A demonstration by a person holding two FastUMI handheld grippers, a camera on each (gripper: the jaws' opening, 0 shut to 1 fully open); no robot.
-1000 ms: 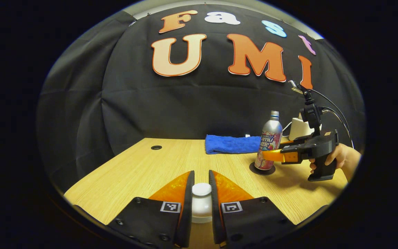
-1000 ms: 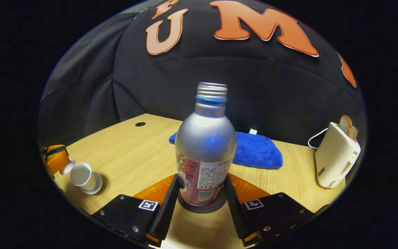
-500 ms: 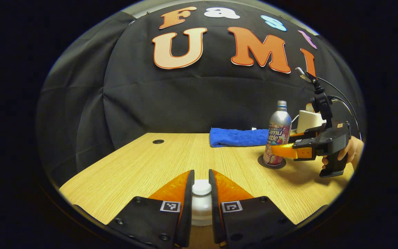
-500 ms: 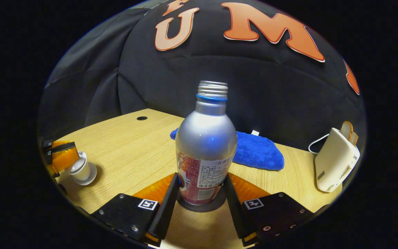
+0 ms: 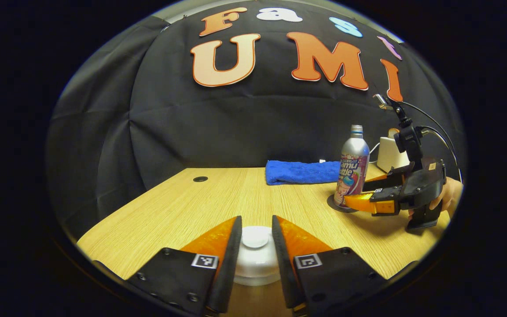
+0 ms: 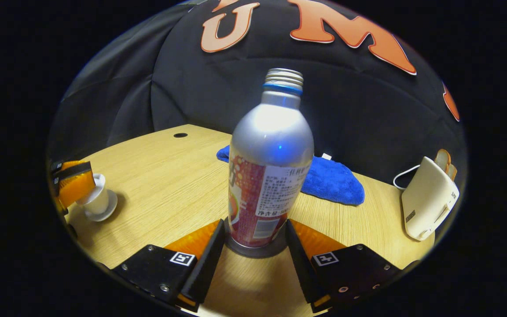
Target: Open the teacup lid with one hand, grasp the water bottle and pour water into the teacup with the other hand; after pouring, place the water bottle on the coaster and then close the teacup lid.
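The left tool (image 5: 255,246) hangs low over the pale wooden surface (image 5: 192,207), its fingers spread a little to either side of the white domed teacup lid (image 5: 255,251) with its round knob; whether they touch the lid I cannot tell. Over to the right, the right tool (image 6: 253,251) is parted around the base of the silver metal water bottle (image 6: 271,163) with the red printed label, with small gaps showing either side. The bottle stands upright on the dark round coaster (image 6: 253,251). A folded blue towel (image 6: 332,182) lies behind it, and a cream toaster (image 6: 427,200) holding bread stands nearby.
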